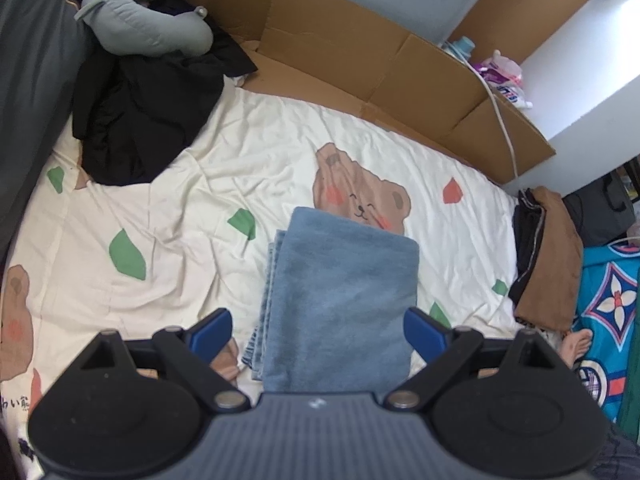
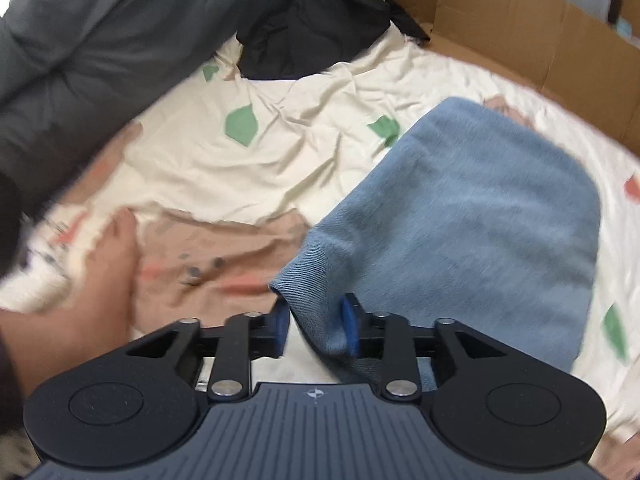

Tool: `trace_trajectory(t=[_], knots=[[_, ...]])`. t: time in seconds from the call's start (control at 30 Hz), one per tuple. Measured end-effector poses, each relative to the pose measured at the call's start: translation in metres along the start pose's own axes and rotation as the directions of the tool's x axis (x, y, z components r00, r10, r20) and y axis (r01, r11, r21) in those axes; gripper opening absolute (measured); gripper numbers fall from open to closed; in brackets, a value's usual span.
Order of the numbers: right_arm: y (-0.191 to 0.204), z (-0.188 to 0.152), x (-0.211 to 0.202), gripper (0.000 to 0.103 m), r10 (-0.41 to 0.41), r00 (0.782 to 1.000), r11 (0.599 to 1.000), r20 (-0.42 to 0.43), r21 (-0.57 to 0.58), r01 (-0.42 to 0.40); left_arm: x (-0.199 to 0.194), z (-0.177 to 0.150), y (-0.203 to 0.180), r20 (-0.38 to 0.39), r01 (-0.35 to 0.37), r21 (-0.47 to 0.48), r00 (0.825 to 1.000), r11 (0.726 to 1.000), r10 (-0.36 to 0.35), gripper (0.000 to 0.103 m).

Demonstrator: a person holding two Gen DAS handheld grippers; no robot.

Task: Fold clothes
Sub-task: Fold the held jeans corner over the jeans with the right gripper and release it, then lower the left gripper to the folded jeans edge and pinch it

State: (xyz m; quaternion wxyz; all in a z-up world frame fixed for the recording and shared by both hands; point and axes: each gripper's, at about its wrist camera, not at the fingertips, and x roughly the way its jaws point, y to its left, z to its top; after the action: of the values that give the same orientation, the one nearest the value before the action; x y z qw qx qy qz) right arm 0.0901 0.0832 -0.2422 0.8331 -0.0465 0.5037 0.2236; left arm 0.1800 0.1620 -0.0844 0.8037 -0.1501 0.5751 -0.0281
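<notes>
On the bear-print bedsheet (image 1: 248, 152), a folded blue towel (image 1: 340, 292) lies flat near the centre. The left gripper (image 1: 318, 330) hovers above its near end, jaws spread wide, clear of the cloth. The right gripper (image 2: 314, 326), angled downward, pinches the towel's near-left corner, raising it.

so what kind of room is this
Most likely a bedroom: a bed with a cream bear-print sheet, a grey pillow beside dark clothes, and a folded blue towel being handled on it.
</notes>
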Motion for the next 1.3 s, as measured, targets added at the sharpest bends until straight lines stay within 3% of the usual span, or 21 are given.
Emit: trace_trajectory(t=[0.1, 0.37, 0.53, 0.6, 0.73, 1.0, 1.3], knots=[[-0.003, -0.003, -0.014, 0.04, 0.047, 0.999, 0.997, 0.007, 0.061, -0.047, -0.006, 0.004, -0.001, 0.014, 0.02, 0.005, 1.0, 1.0, -0.02, 0.094], [-0.03, -0.017, -0.07, 0.04, 0.012, 0.999, 0.968, 0.043, 0.249, -0.022, -0.019, 0.008, 0.002, 0.042, 0.051, -0.004, 0.998, 0.999, -0.05, 0.094], [-0.051, -0.016, -0.126, 0.042, -0.067, 0.995, 0.935, 0.079, 0.354, 0.035, -0.017, 0.013, 0.007, 0.019, 0.117, -0.072, 0.993, 0.99, -0.116, 0.094], [-0.059, -0.015, -0.147, 0.057, -0.108, 0.99, 0.92, 0.095, 0.387, 0.063, -0.016, 0.016, 0.005, 0.017, 0.129, -0.082, 0.992, 0.988, -0.128, 0.094], [-0.084, -0.017, -0.172, 0.057, -0.142, 0.979, 0.901, 0.149, 0.429, 0.065, -0.007, 0.017, 0.009, 0.029, 0.156, -0.186, 0.988, 0.97, -0.154, 0.094], [-0.139, -0.05, -0.159, 0.057, -0.154, 0.96, 0.806, 0.232, 0.591, -0.014, 0.011, 0.01, 0.001, 0.056, 0.163, -0.111, 0.986, 0.98, -0.158, 0.083], [-0.17, -0.086, -0.113, 0.057, -0.189, 0.955, 0.723, 0.227, 0.69, -0.021, 0.043, 0.025, -0.014, 0.082, 0.14, -0.042, 0.987, 0.989, -0.136, 0.078]])
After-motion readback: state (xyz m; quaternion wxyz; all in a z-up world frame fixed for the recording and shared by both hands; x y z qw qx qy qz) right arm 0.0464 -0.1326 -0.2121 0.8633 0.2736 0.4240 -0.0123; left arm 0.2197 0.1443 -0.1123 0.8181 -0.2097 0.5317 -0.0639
